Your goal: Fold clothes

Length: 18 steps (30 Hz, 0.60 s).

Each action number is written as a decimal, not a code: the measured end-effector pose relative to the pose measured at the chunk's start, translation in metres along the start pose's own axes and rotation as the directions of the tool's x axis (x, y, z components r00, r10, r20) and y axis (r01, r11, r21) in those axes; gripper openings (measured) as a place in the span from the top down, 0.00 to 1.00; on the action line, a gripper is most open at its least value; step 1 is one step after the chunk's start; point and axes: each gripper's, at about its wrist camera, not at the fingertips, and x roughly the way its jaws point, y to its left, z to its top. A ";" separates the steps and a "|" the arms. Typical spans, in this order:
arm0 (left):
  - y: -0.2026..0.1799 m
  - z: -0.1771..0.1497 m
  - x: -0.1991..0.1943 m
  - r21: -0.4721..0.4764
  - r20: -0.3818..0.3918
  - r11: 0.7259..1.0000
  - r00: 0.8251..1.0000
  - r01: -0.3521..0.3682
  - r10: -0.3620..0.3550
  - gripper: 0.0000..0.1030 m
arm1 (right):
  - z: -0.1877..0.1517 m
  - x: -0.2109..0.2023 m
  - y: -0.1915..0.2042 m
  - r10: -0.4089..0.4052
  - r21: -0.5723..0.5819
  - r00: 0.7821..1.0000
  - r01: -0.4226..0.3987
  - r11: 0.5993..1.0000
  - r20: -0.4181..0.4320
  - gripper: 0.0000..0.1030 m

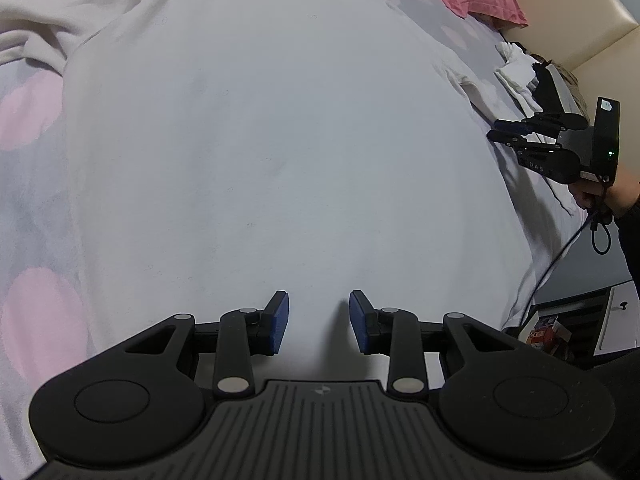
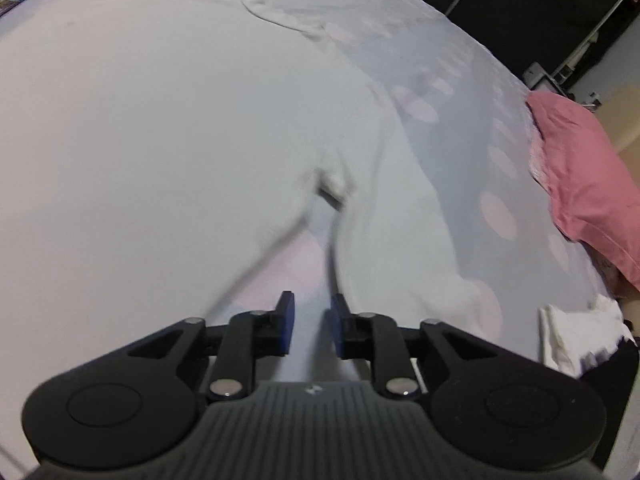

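Two grippers: both over a white long-sleeved shirt spread flat on the polka-dot bedsheet.
Left gripper: blue pads parted, nothing between them, above the shirt's body.
Right gripper: fingers a little apart, empty, by the shirt's armpit fold; picture blurred.
Pink pillow: near the bed's head, apart from the shirt.

The shirt is plain white. The bedsheet beneath is pale grey with large pink dots. The pillow is pink. Both grippers are black with blue pads.
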 end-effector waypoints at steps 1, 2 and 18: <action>0.001 0.000 -0.001 -0.001 0.002 1.000 1.000 -0.002 0.002 0.71 | -0.005 -0.004 -0.008 0.020 0.058 1.000 -0.021 0.998 0.011 0.80; 0.002 0.000 -0.001 -0.003 0.003 1.000 1.000 -0.004 0.004 0.71 | -0.013 -0.012 -0.018 0.040 0.140 0.998 -0.045 0.989 0.042 0.80; -0.064 0.026 0.011 0.253 -0.050 0.966 0.997 -0.049 0.063 0.62 | -0.112 -0.024 -0.125 -0.148 0.463 0.979 0.069 0.884 0.138 0.55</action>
